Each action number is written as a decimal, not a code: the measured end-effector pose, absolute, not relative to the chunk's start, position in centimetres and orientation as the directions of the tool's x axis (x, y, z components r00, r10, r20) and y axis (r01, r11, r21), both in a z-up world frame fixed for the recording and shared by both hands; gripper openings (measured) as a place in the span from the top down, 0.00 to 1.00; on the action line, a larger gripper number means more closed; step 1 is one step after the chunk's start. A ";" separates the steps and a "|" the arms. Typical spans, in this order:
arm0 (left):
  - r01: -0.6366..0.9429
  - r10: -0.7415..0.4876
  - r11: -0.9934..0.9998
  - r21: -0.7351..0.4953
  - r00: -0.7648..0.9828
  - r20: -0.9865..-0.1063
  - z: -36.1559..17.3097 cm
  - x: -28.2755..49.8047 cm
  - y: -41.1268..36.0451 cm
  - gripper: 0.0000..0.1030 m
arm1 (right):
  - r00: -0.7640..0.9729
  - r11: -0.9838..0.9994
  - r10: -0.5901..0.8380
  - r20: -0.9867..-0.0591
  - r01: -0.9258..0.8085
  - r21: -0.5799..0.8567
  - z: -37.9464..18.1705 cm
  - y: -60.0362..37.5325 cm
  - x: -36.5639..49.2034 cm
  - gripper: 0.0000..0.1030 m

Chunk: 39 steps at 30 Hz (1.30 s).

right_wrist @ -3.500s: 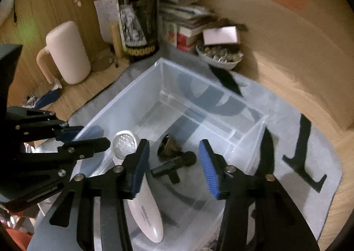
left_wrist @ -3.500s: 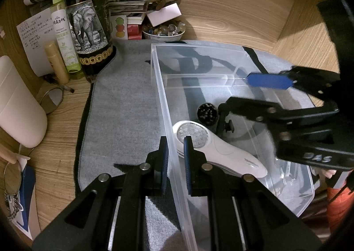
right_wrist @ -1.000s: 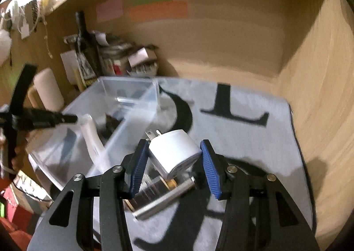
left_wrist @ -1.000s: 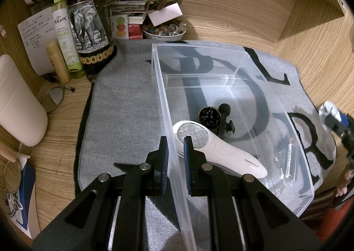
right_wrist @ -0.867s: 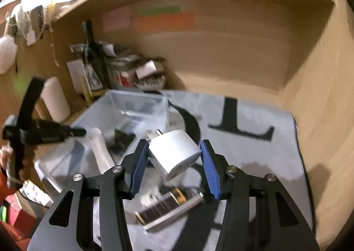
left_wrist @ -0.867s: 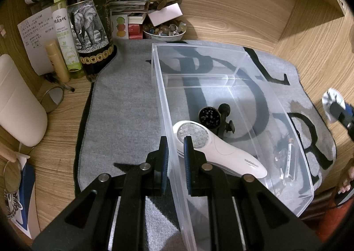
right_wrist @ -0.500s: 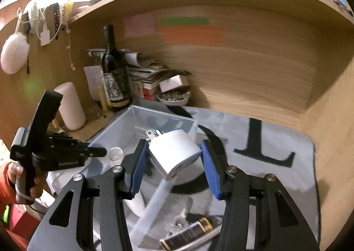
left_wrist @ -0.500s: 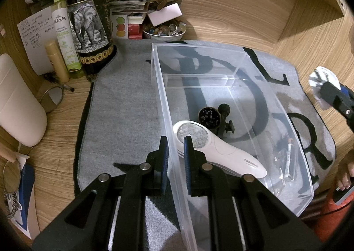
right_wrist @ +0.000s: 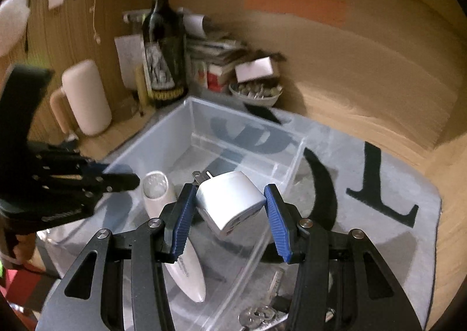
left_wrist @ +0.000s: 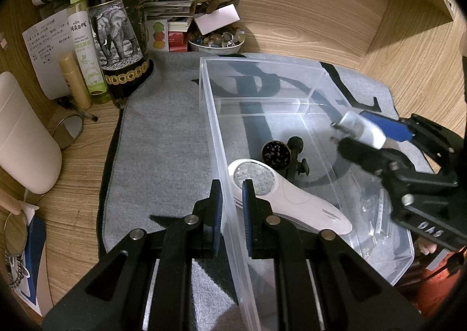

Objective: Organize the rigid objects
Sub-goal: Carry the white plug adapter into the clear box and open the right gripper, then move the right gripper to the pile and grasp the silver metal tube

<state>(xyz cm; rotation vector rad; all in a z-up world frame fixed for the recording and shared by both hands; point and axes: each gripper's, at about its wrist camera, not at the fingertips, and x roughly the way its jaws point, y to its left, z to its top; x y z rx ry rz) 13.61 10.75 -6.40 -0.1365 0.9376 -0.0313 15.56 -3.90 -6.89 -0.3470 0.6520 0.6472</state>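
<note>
My right gripper [right_wrist: 229, 215] is shut on a white plug adapter [right_wrist: 230, 199] and holds it above the right wall of the clear plastic bin [right_wrist: 186, 115]. In the left wrist view that adapter [left_wrist: 360, 129] hangs over the bin's right side. My left gripper [left_wrist: 232, 211] is shut on the bin's left wall [left_wrist: 216, 138]. Inside the bin lie a white handheld device [left_wrist: 286, 199], a small round black object [left_wrist: 275, 151] and a black mount [left_wrist: 296, 156].
The bin stands on a grey lettered mat [left_wrist: 163, 138]. A wine bottle [left_wrist: 119, 27], spray bottle [left_wrist: 84, 39], bowl of stones [left_wrist: 217, 40] and papers crowd the back left. A cream cylinder [left_wrist: 20, 138] stands left. Keys [right_wrist: 262, 313] lie on the mat below my right gripper.
My right gripper has carried the plug adapter left from above the mat to above the bin's right wall. My left gripper has stayed clamped on the bin wall.
</note>
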 end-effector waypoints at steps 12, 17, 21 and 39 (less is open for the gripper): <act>-0.034 -0.087 0.991 -0.133 0.593 -0.800 -6.3 13.6 10.6 0.88 | 0.581 0.720 0.407 -0.705 -0.679 -0.144 -8.4 -2.4 15.9 0.56; -0.034 -0.086 0.991 -0.132 0.593 -0.800 -6.3 13.6 10.6 0.88 | 0.577 0.715 0.393 -0.716 -0.682 -0.157 -8.7 -2.1 16.0 0.56; -0.034 -0.087 0.991 -0.132 0.593 -0.801 -6.3 13.7 10.7 0.88 | 0.587 0.714 0.402 -0.703 -0.682 -0.160 -8.4 -2.2 15.6 0.54; -0.035 -0.088 0.990 -0.135 0.594 -0.800 -6.4 13.7 10.8 0.88 | 0.701 0.779 0.442 -0.560 -0.610 -0.148 -2.9 -6.8 13.7 0.41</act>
